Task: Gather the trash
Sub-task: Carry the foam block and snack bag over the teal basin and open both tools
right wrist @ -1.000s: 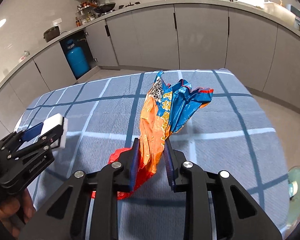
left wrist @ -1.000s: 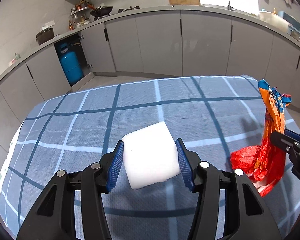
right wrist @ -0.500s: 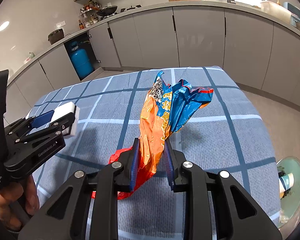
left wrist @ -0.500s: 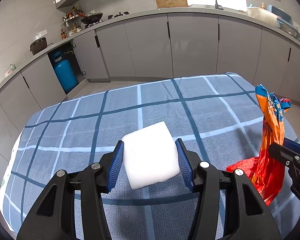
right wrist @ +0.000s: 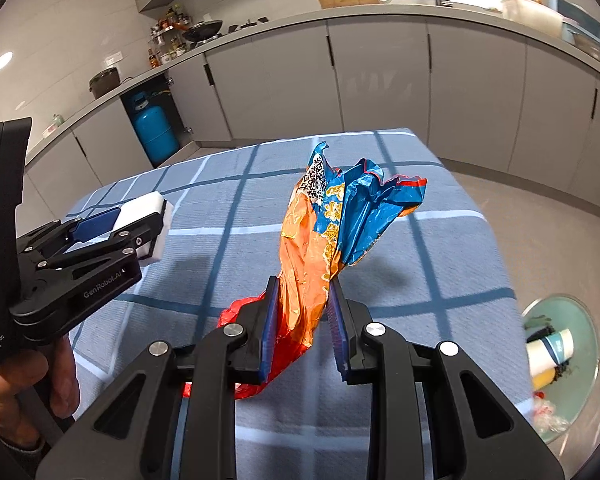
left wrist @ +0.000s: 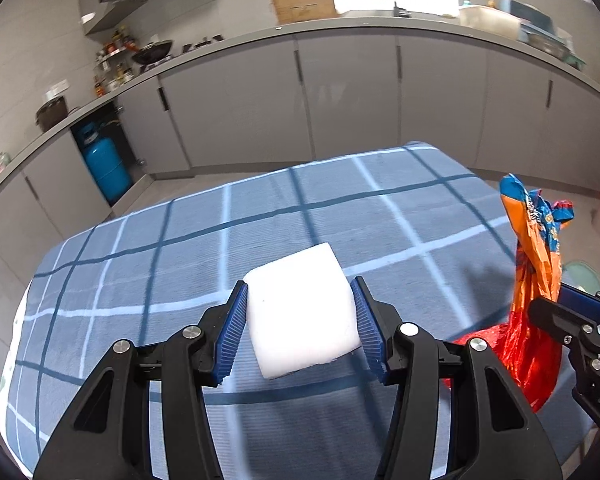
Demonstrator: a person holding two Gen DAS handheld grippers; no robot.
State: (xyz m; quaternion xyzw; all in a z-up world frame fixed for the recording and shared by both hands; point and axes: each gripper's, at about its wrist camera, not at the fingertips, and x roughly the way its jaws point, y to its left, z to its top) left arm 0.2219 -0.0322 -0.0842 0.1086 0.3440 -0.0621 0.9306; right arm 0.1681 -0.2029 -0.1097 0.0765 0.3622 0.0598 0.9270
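Note:
My left gripper [left wrist: 300,328] is shut on a white foam block [left wrist: 302,310] and holds it above the blue checked tablecloth [left wrist: 220,240]. It also shows in the right wrist view [right wrist: 140,232], at the left, with the block [right wrist: 148,208] in it. My right gripper [right wrist: 302,320] is shut on a crumpled orange, blue and red snack bag [right wrist: 324,232], held upright over the table. The bag [left wrist: 536,280] and right gripper [left wrist: 572,320] show at the right of the left wrist view.
A trash bin [right wrist: 560,364] with a paper cup and scraps stands on the floor right of the table. Grey kitchen cabinets [left wrist: 340,92] curve behind. A blue gas cylinder [left wrist: 104,168] stands in an open cabinet at the left.
Both grippers have risen and shifted right with their loads. The trash bin on the floor has come further into the right wrist view.

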